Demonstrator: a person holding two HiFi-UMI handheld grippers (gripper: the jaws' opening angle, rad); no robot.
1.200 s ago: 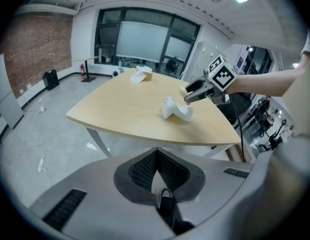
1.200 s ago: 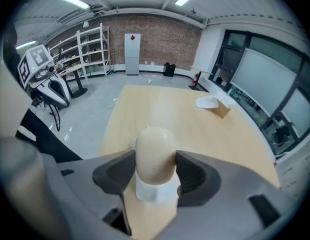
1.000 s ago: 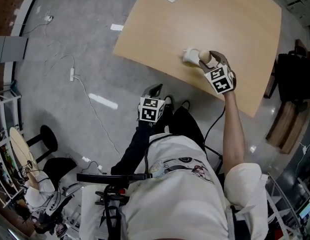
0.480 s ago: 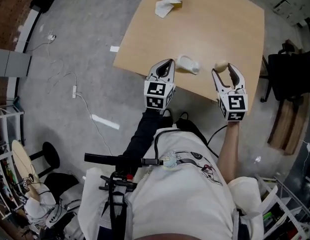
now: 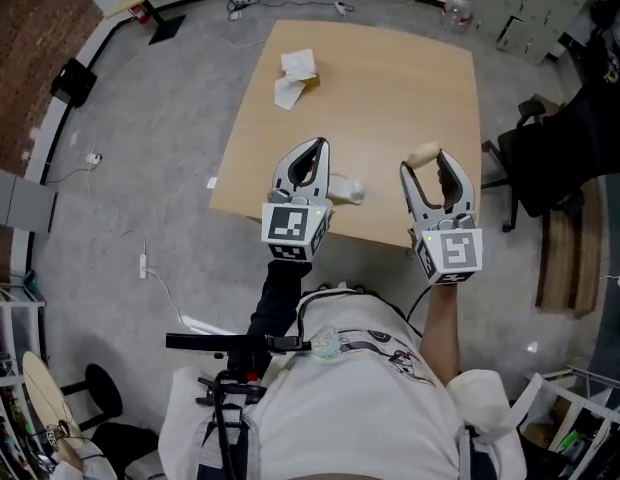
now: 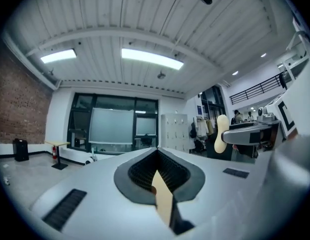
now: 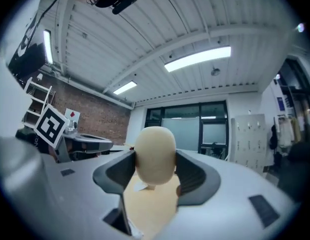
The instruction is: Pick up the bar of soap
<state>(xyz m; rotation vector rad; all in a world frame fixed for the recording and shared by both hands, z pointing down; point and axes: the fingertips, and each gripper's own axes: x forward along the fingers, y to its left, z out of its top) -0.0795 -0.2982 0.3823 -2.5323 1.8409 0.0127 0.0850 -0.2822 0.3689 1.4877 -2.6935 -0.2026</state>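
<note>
Overhead, the person is holding both tools out over the near edge of the tan surface [image 5: 390,78]. The right tongs [image 5: 435,164] are gripping the soap [image 5: 422,153], a pale, rounded bar that is standing on end between the two dark pads and sticking out above them; in the right gripper view it is filling the middle of the frame, squeezed from both sides. The left tongs [image 5: 317,146] are sitting closed with nothing in them, their tips meeting in the left gripper view. A small white object [image 5: 347,189] is lying on the surface just beside the left tongs, between the two tools. Some crumpled white paper [image 5: 292,75] is resting at the far left of the surface, well apart from both tools.
</note>
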